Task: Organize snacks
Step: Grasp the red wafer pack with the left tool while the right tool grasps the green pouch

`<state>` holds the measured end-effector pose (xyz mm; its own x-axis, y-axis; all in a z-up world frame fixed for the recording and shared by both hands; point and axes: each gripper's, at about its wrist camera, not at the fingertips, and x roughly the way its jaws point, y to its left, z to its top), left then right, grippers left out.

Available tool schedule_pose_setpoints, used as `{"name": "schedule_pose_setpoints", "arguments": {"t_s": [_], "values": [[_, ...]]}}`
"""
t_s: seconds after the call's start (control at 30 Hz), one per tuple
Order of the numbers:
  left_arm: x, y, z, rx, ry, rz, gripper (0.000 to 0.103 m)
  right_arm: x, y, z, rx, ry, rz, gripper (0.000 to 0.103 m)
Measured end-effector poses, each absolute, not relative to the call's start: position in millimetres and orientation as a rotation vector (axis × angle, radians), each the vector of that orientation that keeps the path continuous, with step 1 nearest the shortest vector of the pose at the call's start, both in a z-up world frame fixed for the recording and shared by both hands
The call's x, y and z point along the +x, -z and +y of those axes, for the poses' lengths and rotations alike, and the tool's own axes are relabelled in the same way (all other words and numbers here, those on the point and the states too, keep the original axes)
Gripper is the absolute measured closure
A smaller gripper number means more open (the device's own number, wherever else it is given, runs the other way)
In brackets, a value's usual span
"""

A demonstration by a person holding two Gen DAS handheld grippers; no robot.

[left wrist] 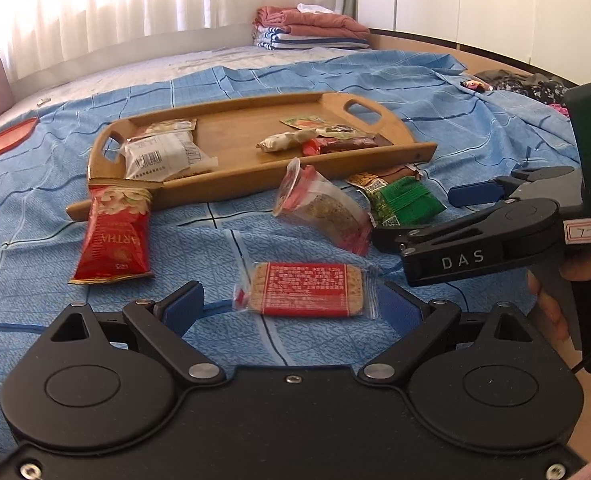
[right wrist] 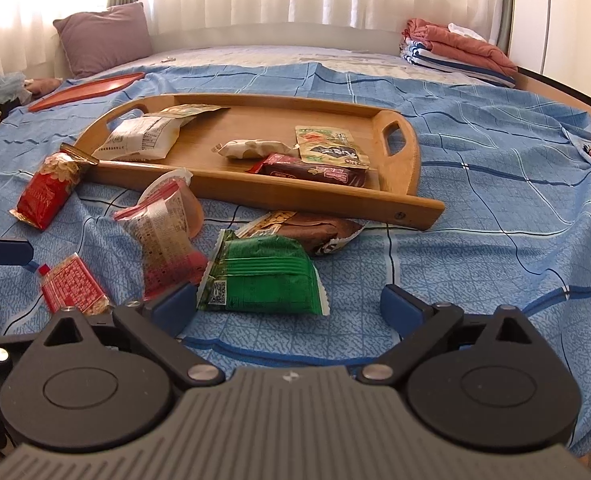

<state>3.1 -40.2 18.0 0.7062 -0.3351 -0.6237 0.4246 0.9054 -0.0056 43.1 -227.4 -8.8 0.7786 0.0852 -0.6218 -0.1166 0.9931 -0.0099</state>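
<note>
A bamboo tray [left wrist: 239,184] [right wrist: 279,196] lies on the blue bedsheet and holds several snack packets. My left gripper [left wrist: 291,308] is open, its blue pads on either side of a flat cracker pack with a red label [left wrist: 307,290] [right wrist: 75,286] without pressing it. My right gripper [right wrist: 289,306] [left wrist: 415,216] is open too, right in front of a green packet [right wrist: 265,280] [left wrist: 405,202]. A clear pack with red ends [left wrist: 319,208] [right wrist: 167,236] stands tilted between them. A red nut bag [left wrist: 115,232] [right wrist: 49,192] leans on the tray's near left corner. A brown packet [right wrist: 315,230] lies behind the green one.
A red plate [right wrist: 87,88] [left wrist: 3,140] lies on the sheet at the far left. Folded towels and a blanket [left wrist: 307,28] [right wrist: 459,52] sit at the back by the curtain. A purple pillow [right wrist: 103,36] leans at the back left. A person's hand [left wrist: 551,300] holds the right gripper.
</note>
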Motion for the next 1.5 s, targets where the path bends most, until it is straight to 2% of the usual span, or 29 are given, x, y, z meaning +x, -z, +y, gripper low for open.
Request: {"name": "schedule_pose_setpoints", "arguments": {"t_s": [0.43,0.57,0.7,0.8,0.97,1.1,1.13,1.37,1.5], "values": [[8,-17,-41,0.075,0.443,0.699,0.022,43,9,-227,-0.053,-0.116,0.669,0.001],[9,-18,-38,0.071,0.436,0.698,0.036,44,9,-227,-0.05,-0.12,0.666,0.001],[9,-21,-34,0.049,0.439,0.705,0.038,42,9,-227,-0.042,-0.117,0.652,0.002],[8,-23,-33,0.038,0.44,0.708,0.038,40,8,-226,-0.037,-0.125,0.64,0.009],[6,-28,-29,0.004,0.436,0.704,0.038,34,2,-224,-0.025,-0.149,0.622,0.029],[4,-35,-28,-0.012,0.424,0.676,0.038,32,-2,-221,-0.01,-0.158,0.618,0.037],[5,-37,-28,-0.016,0.42,0.672,0.038,31,-3,-220,-0.009,-0.157,0.616,0.042],[10,-45,-23,-0.04,0.386,0.655,0.038,25,-11,-220,-0.001,-0.168,0.591,0.052],[16,-51,-20,-0.039,0.373,0.631,0.039,23,-20,-219,-0.016,-0.16,0.558,0.064]]}}
